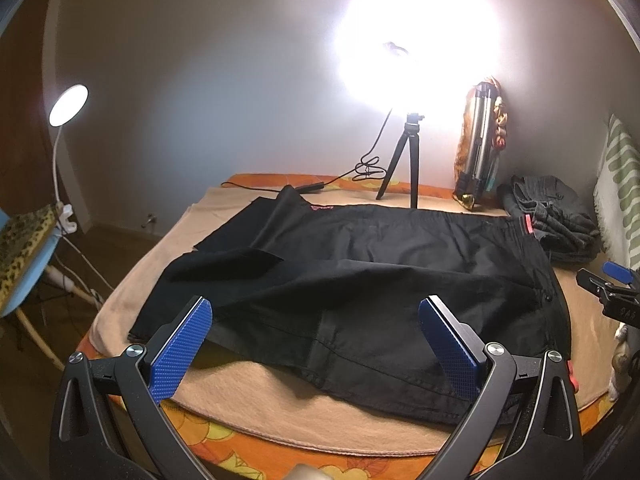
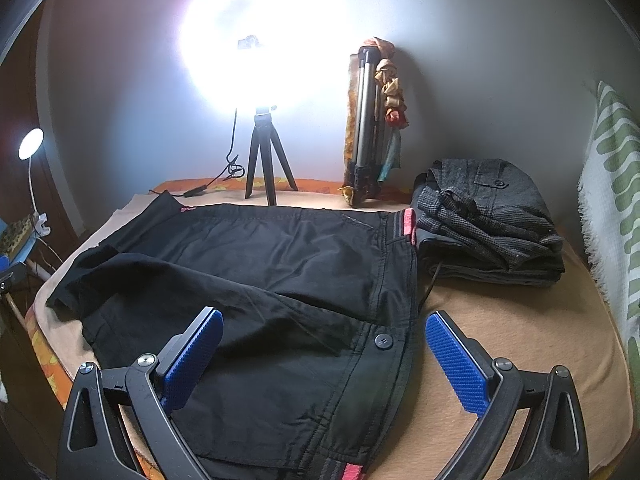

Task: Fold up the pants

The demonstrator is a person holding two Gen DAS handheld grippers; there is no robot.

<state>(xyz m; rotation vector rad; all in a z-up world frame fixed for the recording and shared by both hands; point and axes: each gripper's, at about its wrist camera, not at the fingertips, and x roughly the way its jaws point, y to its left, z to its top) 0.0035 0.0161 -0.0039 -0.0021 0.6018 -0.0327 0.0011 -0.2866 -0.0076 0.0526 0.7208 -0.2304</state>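
Evidently thin, limp black pants (image 2: 256,280) are best pinched at waistband w/ both grippers' jaws wide open, nothing held.

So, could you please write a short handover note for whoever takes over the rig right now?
Left claw: open, empty, over the near leg of the black pants.
Right claw: open, empty, over the waistband by the button.
The pants lie spread on the beige blanket, legs to the left, one leg end turned back.
A folded grey pile sits at the far right.
Done: pants laid out. Left: all the folds.
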